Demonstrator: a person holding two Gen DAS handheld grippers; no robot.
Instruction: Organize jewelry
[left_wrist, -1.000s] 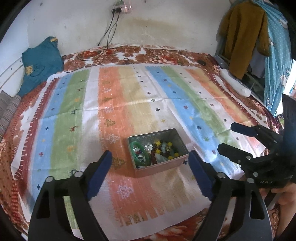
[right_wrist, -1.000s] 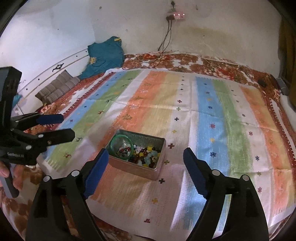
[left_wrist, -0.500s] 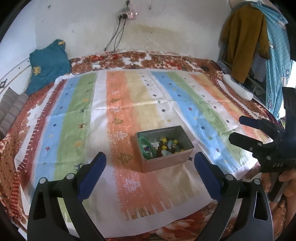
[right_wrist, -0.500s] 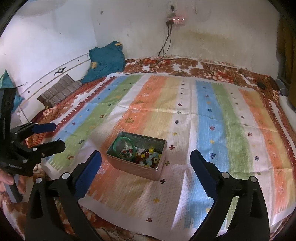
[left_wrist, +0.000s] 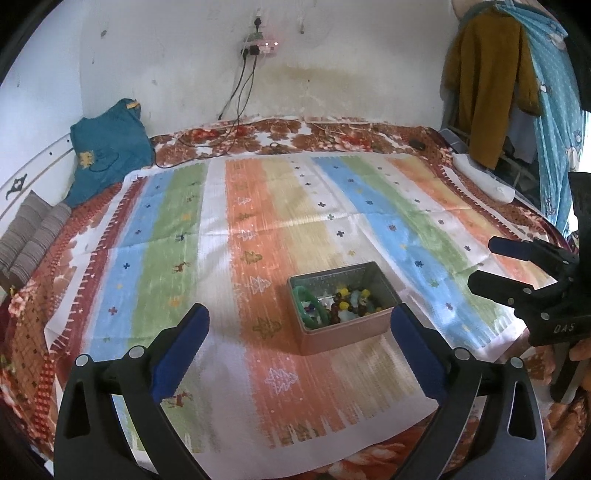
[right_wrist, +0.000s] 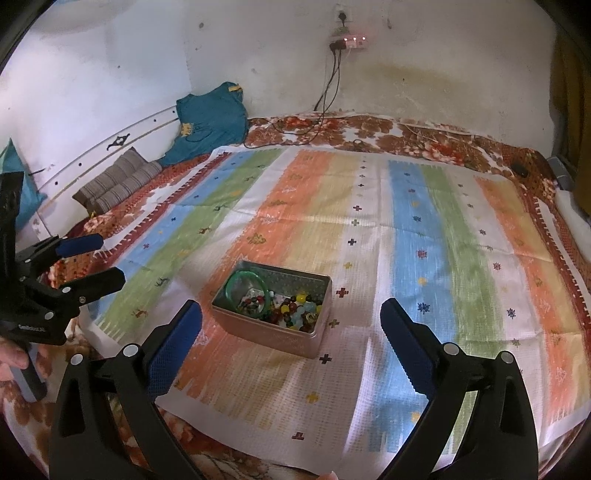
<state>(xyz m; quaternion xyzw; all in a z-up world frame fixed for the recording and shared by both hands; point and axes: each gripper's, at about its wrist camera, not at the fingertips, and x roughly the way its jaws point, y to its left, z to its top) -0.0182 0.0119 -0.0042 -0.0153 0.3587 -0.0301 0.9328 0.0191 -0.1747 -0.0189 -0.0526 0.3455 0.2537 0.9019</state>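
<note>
Striped cloth (left_wrist: 258, 229) covers the bed, a power strip (left_wrist: 262, 46) on the stained wall behind. On it sits a metal tin (left_wrist: 343, 332) holding a green bangle (left_wrist: 308, 301) and mixed beads (left_wrist: 351, 302). Left gripper (left_wrist: 299, 325) and right gripper (right_wrist: 291, 317) have just been opening; their jaws stand wide and empty, short of the tin.

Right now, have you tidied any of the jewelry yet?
Not yet. The beads and the green bangle all lie jumbled inside the tin box on the striped cloth. The left gripper and the right gripper are open and empty. All the sorting remains.
</note>
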